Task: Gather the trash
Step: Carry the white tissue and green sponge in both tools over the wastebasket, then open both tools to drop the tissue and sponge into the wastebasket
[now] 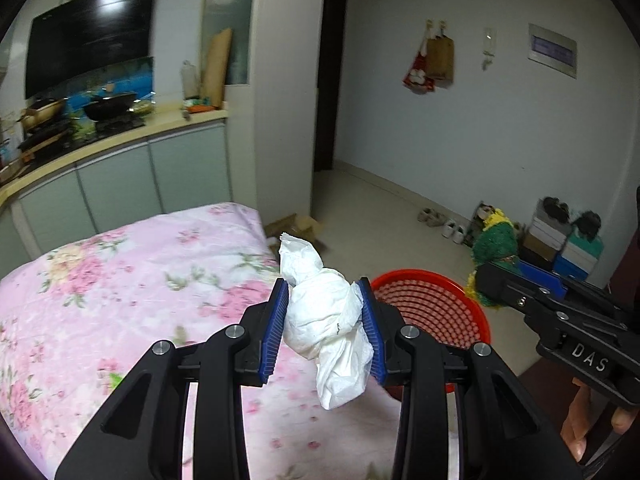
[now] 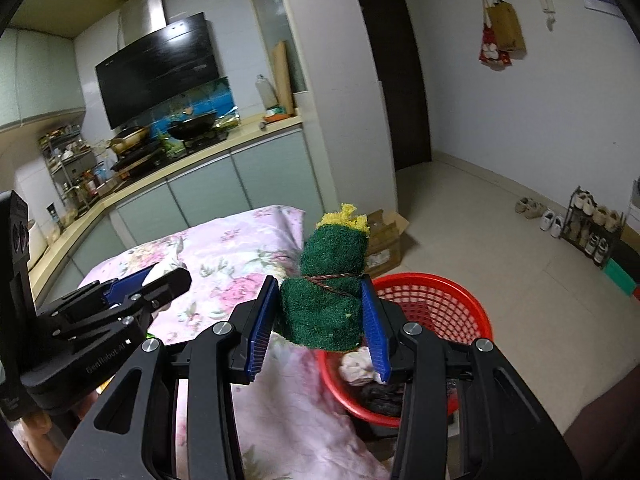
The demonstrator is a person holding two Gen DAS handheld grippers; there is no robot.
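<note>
My left gripper (image 1: 326,322) is shut on a crumpled white tissue (image 1: 326,320), held above the edge of the pink floral table (image 1: 120,300). My right gripper (image 2: 320,316) is shut on a rolled green and yellow scouring sponge (image 2: 328,292) tied with string. It also shows in the left wrist view (image 1: 494,244). A red mesh basket (image 1: 440,312) stands just right of the table; in the right wrist view the basket (image 2: 452,300) holds some crumpled trash. The left gripper appears at the left of the right wrist view (image 2: 136,280).
A kitchen counter (image 2: 192,164) with pans runs behind the table. An open cardboard box (image 2: 386,236) sits on the floor past the table. Shoes and a shoe rack (image 2: 592,224) line the right wall. A dark doorway (image 2: 392,80) is at the back.
</note>
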